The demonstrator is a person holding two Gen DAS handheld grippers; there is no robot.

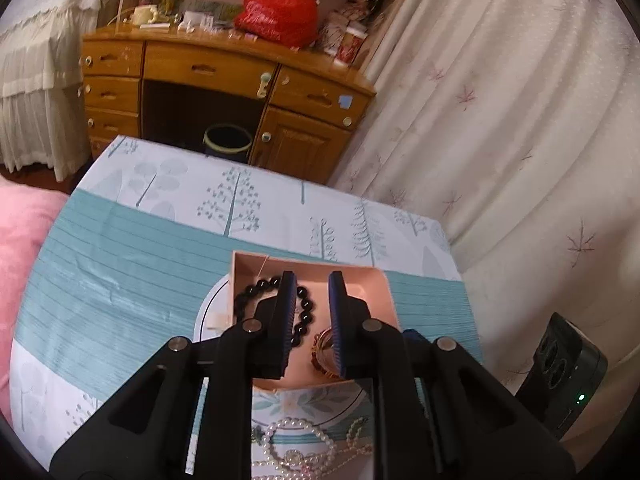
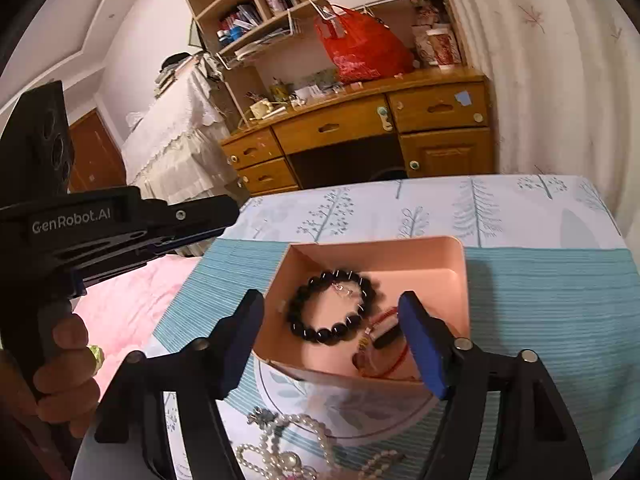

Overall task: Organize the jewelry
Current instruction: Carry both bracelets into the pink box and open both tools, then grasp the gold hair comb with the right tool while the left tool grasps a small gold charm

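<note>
A pink open box (image 1: 378,280) (image 2: 400,256) sits on a patterned tablecloth. Inside lie a black bead bracelet (image 1: 256,288) (image 2: 320,332), a red cord bracelet (image 2: 394,356) and a reddish-gold bangle (image 1: 322,346). Pearl necklaces (image 1: 298,446) (image 2: 288,446) lie in a heap on the cloth in front of the box. My left gripper (image 1: 312,284) hovers over the box, open and empty. My right gripper (image 2: 328,308) is open wide and empty, its fingers straddling the box's near side. The left gripper's body (image 2: 80,224) shows at the left of the right wrist view.
A wooden desk (image 1: 224,64) (image 2: 360,128) with a red bag (image 1: 280,4) stands beyond the table. A dark bin (image 1: 227,142) sits under it. Curtains (image 1: 520,120) hang at the right. Pink bedding (image 1: 24,248) lies at the left.
</note>
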